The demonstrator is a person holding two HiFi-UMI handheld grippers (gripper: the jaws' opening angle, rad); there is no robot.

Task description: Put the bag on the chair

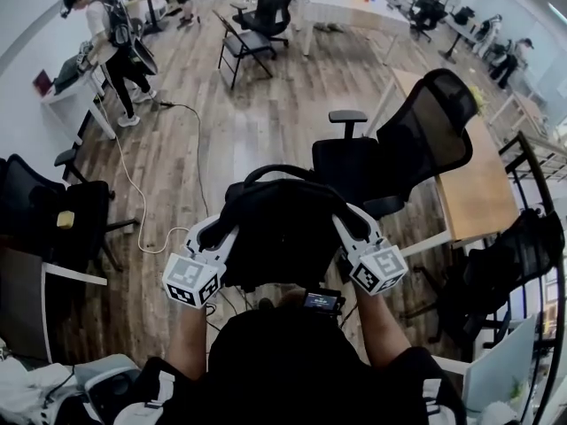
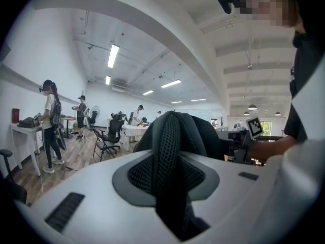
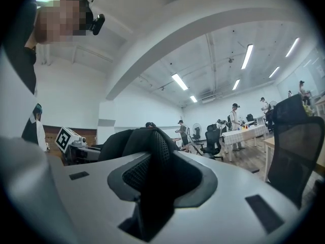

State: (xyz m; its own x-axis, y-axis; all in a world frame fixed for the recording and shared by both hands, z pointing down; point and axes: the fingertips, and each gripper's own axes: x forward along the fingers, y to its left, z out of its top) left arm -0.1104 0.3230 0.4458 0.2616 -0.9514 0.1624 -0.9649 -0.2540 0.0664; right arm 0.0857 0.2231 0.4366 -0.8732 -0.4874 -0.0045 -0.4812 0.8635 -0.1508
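A black bag (image 1: 282, 237) with padded mesh straps hangs in the air between my two grippers, just in front of my body. My left gripper (image 1: 232, 222) is shut on its left strap (image 2: 170, 151), and the mesh fills the jaws in the left gripper view. My right gripper (image 1: 341, 221) is shut on the right strap (image 3: 152, 161) in the same way. A black office chair (image 1: 425, 140) with a mesh back stands just beyond the bag, to the right, its seat (image 1: 354, 168) facing me. Its back (image 3: 297, 146) shows at the right of the right gripper view.
A wooden table (image 1: 474, 184) stands right of the chair, with another black chair (image 1: 514, 255) by it. A dark chair (image 1: 53, 220) stands at the left, and a white cable (image 1: 133, 184) runs over the wood floor. A person (image 1: 106, 42) stands at a far-left desk near a folding chair (image 1: 244, 47).
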